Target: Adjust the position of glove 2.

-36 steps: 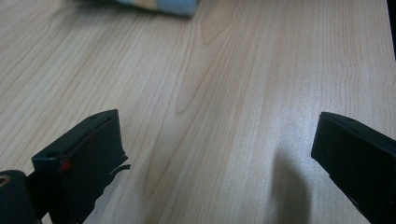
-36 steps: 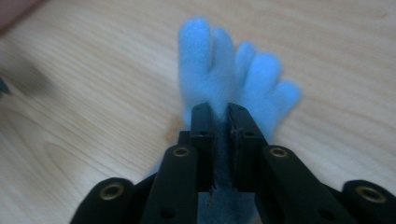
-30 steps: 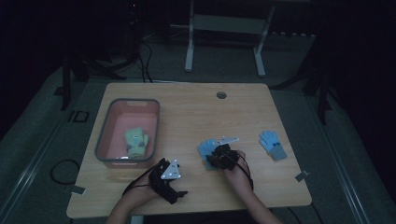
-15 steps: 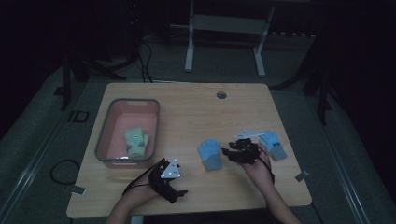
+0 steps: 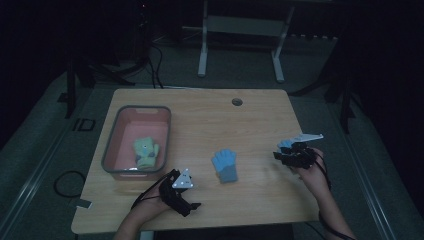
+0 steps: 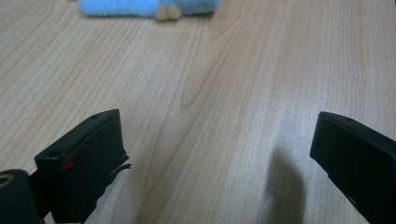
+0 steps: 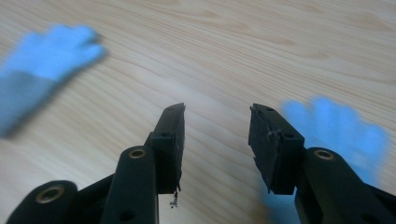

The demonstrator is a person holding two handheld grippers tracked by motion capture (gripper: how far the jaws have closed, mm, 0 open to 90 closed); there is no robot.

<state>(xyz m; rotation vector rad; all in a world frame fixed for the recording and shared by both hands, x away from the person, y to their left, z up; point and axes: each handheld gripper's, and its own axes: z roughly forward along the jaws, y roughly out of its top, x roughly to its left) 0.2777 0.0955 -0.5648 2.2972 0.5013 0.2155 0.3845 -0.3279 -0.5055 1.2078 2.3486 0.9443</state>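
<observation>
The right hand-held gripper point(image 7: 215, 140) was seen partly open with nothing held, its jaws having just been opening. One blue glove point(image 7: 334, 128) lay just beside its right jaw, another blue glove point(image 7: 44, 65) farther left. The left hand-held gripper point(image 6: 217, 154) was held wide open and empty above the tabletop point(image 6: 224, 79).

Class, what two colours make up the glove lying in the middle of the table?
The glove has light blue fingers and a grey cuff, clearest in the high view.

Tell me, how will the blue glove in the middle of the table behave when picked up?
The blue glove looks soft and lies flat, so it will probably droop limply. It seems light. Its fuzzy fabric should not slip much, and it cannot roll.
</observation>
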